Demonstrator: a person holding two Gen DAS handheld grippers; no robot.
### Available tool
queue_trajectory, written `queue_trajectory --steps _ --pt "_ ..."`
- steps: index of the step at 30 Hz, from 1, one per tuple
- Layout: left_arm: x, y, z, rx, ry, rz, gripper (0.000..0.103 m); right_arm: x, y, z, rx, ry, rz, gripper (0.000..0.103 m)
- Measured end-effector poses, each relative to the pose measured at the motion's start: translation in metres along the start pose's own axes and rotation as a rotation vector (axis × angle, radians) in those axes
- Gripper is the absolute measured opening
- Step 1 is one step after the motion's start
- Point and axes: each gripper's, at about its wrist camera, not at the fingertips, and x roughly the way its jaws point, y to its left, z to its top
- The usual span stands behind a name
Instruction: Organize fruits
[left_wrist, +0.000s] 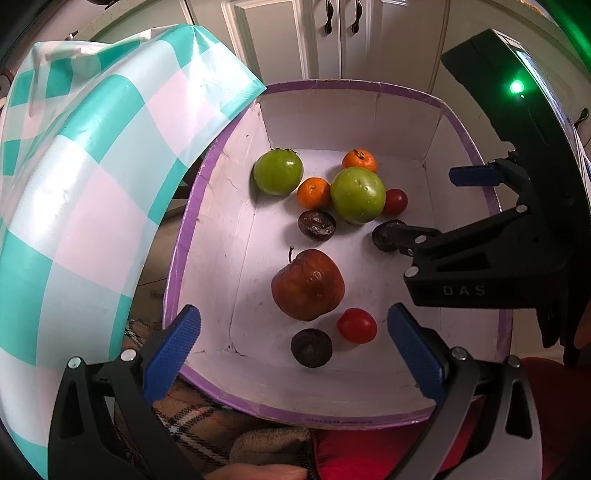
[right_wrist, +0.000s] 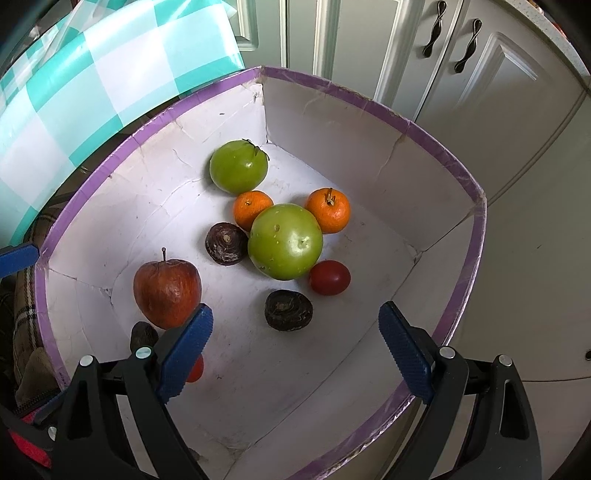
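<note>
A: Where is the fruit?
B: All inside the purple-rimmed box: the red apple near its left wall, two green fruits, two tangerines toward the far corner.
A: And the grippers?
B: The left hand-held gripper and the right hand-held gripper both hover spread apart, holding nothing.
</note>
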Motion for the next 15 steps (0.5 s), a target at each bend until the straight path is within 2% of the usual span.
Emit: queue_trajectory --steps 15 --pt "-0.0041 -0.0007 -0.0003 0.005 -0.004 0.002 0.101 -0.0035 0.0002 0.0031 -0.013 -0.002 -0.007 0.088"
